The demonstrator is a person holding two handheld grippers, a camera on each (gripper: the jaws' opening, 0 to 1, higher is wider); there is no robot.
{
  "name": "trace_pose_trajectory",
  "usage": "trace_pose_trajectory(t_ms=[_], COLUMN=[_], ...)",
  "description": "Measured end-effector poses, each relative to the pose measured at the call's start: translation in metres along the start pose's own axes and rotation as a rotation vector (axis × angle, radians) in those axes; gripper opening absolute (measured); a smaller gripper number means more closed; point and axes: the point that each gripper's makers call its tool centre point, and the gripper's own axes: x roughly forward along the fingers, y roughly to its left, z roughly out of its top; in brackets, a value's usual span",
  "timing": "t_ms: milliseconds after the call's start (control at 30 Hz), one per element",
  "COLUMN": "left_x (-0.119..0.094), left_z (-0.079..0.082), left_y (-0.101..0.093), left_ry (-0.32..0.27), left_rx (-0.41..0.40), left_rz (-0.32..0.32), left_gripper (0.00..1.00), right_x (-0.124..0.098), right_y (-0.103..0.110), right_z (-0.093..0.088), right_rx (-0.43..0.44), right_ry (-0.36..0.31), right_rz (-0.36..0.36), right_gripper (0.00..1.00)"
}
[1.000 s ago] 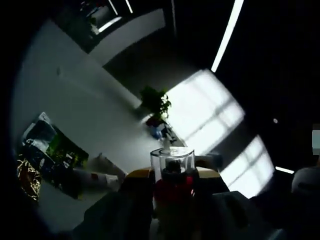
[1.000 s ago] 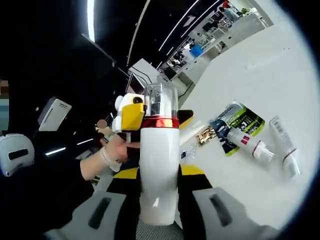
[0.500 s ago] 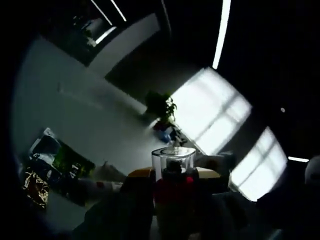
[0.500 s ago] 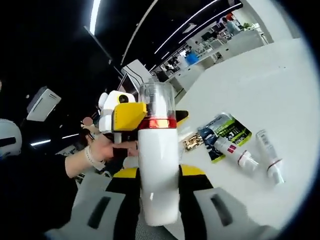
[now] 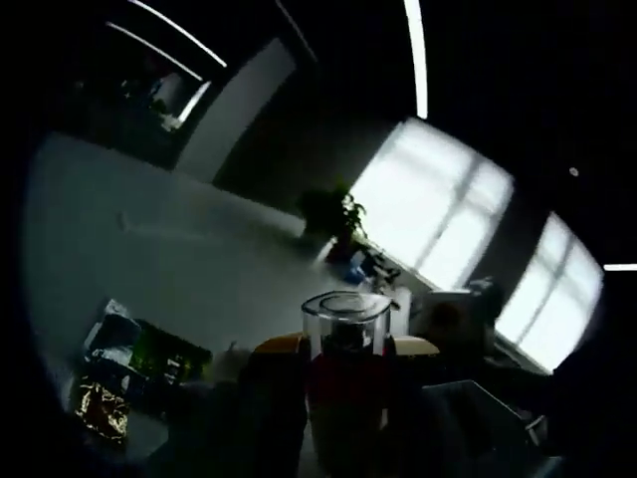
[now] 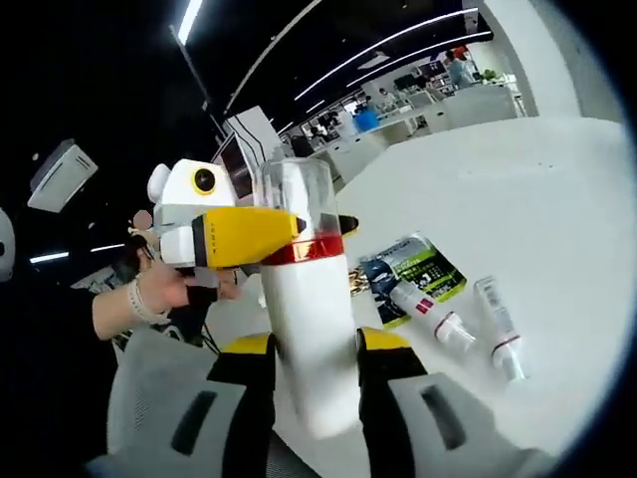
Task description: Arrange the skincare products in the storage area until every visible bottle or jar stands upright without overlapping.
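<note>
A white bottle [image 6: 311, 319] with a red band and a clear cap is held above the white table [image 6: 528, 199]. My right gripper [image 6: 317, 344] is shut on its body. My left gripper [image 6: 291, 239] reaches in from the left, with a person's hand [image 6: 149, 294] behind it, and closes at the red band. In the left gripper view the bottle's clear cap [image 5: 345, 321] rises between that left gripper's [image 5: 345, 351] yellow-tipped jaws. Two white tubes [image 6: 433, 314] [image 6: 498, 324] lie flat on the table.
A green and black sachet [image 6: 413, 271] and a gold one lie beside the tubes; both also appear at the lower left as the sachets [image 5: 149, 354] and the gold packet [image 5: 100, 413]. A potted plant [image 5: 333, 214] stands at the table's far end by bright windows.
Both views have swung, so the table and sachets sit lower in them. In the right gripper view the bottle's top now leans left and the left gripper looks closer. Both grips are unchanged.
</note>
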Motion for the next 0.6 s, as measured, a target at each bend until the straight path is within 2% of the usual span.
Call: trace_pose_trajectory(t_ms=[33, 200, 267, 300, 400, 600], left_x=[0.001, 0.002, 0.004, 0.005, 0.006, 0.005], left_z=[-0.002, -0.004, -0.007, -0.010, -0.015, -0.017], left_y=[-0.001, 0.002, 0.001, -0.001, -0.001, 0.000], left_ry=[0.010, 0.014, 0.023, 0.039, 0.075, 0.081], left_rx=[0.038, 0.027, 0.061, 0.104, 0.143, 0.181], left_rz=[0.006, 0.022, 0.025, 0.018, 0.033, 0.044], left_gripper=[0.26, 0.26, 0.26, 0.26, 0.26, 0.26], right_x=[0.000, 0.001, 0.002, 0.003, 0.006, 0.007], right_y=[-0.003, -0.010, -0.012, -0.013, -0.015, -0.017], right_z=[-0.001, -0.004, -0.006, -0.008, -0.012, -0.013], right_rx=[-0.026, -0.040, -0.070, -0.072, -0.086, -0.172], right_ry=[0.003, 0.002, 0.008, 0.013, 0.011, -0.001], right_rz=[-0.014, -0.007, -0.007, -0.002, 0.019, 0.031], right_gripper=[0.31, 0.31, 0.31, 0.31, 0.30, 0.30])
